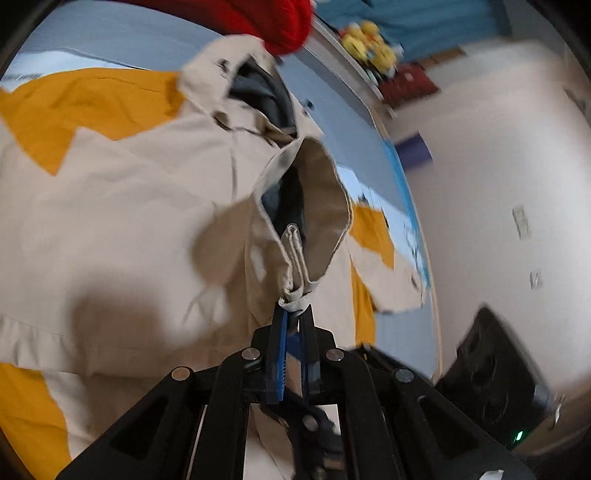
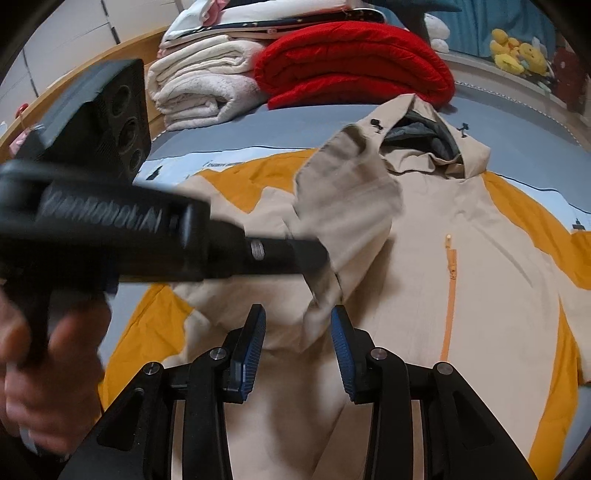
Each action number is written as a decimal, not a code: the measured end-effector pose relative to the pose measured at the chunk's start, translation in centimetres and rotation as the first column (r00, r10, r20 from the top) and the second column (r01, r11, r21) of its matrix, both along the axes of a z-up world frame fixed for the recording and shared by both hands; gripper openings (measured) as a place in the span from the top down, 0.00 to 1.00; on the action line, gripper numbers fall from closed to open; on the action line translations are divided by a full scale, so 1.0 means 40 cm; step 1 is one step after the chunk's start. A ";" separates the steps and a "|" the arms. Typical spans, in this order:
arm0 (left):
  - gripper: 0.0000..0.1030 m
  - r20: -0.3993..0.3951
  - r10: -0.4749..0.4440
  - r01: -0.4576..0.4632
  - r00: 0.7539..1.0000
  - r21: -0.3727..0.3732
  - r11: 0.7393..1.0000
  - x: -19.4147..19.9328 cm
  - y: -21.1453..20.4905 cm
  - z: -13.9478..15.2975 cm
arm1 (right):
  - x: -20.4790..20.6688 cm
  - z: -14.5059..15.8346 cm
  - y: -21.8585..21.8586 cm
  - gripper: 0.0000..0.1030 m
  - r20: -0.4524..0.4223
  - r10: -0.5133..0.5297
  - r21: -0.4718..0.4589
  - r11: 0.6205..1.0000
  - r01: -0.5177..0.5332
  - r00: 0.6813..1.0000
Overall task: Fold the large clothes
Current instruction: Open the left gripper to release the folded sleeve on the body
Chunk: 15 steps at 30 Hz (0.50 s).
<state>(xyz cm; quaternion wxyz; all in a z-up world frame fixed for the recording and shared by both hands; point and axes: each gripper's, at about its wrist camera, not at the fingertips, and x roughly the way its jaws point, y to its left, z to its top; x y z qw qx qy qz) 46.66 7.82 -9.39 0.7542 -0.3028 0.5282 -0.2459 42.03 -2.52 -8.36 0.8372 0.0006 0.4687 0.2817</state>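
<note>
Bed (image 2: 258,122) w/ grey-blue sheet, wood frame (image 2: 122,51). Folded white towels (image 2: 199,85) & red blanket (image 2: 354,62) stacked at the far end. Yellow plush toys (image 2: 517,55) on a ledge by teal curtain (image 2: 476,22). Pale wall (image 1: 498,155) alongside.

Your left gripper (image 2: 314,269) is motion-blurred in the right wrist view, its tips buried in the lifted sleeve (image 2: 343,206); your hand (image 2: 44,369) is smeared and edge-cropped, and the jacket (image 2: 498,295) hem runs out of frame.
</note>
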 end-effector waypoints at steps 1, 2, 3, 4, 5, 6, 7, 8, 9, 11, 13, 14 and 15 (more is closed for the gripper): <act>0.96 -0.004 -0.014 0.014 1.000 0.000 1.000 -0.004 -0.006 0.000 | 0.005 -0.004 -0.004 0.63 -0.007 -0.010 0.000 1.000 0.010 1.000; 0.95 -0.019 -0.023 0.023 1.000 -0.008 1.000 -0.007 -0.006 -0.004 | 0.011 -0.009 -0.009 0.63 -0.018 -0.024 0.001 1.000 0.024 1.000; 0.95 -0.024 -0.026 0.025 0.999 -0.020 0.999 -0.021 0.004 -0.006 | 0.017 -0.014 -0.014 0.63 -0.025 -0.042 0.000 0.999 0.042 0.999; 0.95 -0.024 -0.022 0.021 0.999 -0.031 0.999 -0.023 0.011 -0.006 | 0.024 -0.019 -0.023 0.63 -0.030 -0.067 -0.008 0.998 0.067 0.997; 0.94 -0.021 -0.015 0.015 1.000 -0.032 0.999 -0.026 0.019 -0.002 | 0.029 -0.021 -0.028 0.63 -0.033 -0.083 -0.014 0.996 0.083 0.996; 0.91 -0.019 -0.006 0.005 1.000 -0.030 1.000 -0.027 0.025 0.000 | 0.038 -0.024 -0.037 0.63 -0.040 -0.106 -0.018 0.994 0.105 0.994; 0.90 -0.013 0.009 -0.009 1.000 -0.030 1.000 -0.025 0.031 0.005 | 0.045 -0.028 -0.048 0.63 -0.051 -0.127 -0.016 0.992 0.127 0.991; 0.90 -0.006 0.028 -0.028 1.000 -0.025 0.999 -0.029 0.045 0.011 | 0.055 -0.032 -0.064 0.64 -0.067 -0.157 -0.007 0.988 0.157 0.985; 0.90 0.003 0.061 -0.061 0.998 -0.010 0.998 -0.027 0.065 0.018 | 0.063 -0.036 -0.075 0.70 -0.080 -0.176 -0.001 0.984 0.177 0.981; 0.90 0.024 0.145 -0.145 0.989 0.028 0.989 -0.027 0.111 0.031 | 0.078 -0.051 -0.097 0.87 -0.112 -0.213 -0.010 0.977 0.213 0.971; 0.90 0.061 0.248 -0.253 0.967 0.094 0.963 -0.034 0.165 0.051 | 0.094 -0.068 -0.130 0.91 -0.156 -0.261 0.006 0.964 0.265 0.953; 0.90 0.084 0.290 -0.300 0.953 0.135 0.945 -0.034 0.188 0.060 | 0.099 -0.074 -0.143 0.91 -0.171 -0.278 0.011 0.959 0.284 0.945; 0.90 0.115 0.329 -0.346 0.937 0.180 0.921 -0.035 0.209 0.073 | 0.105 -0.078 -0.161 0.93 -0.185 -0.304 0.016 0.950 0.312 0.934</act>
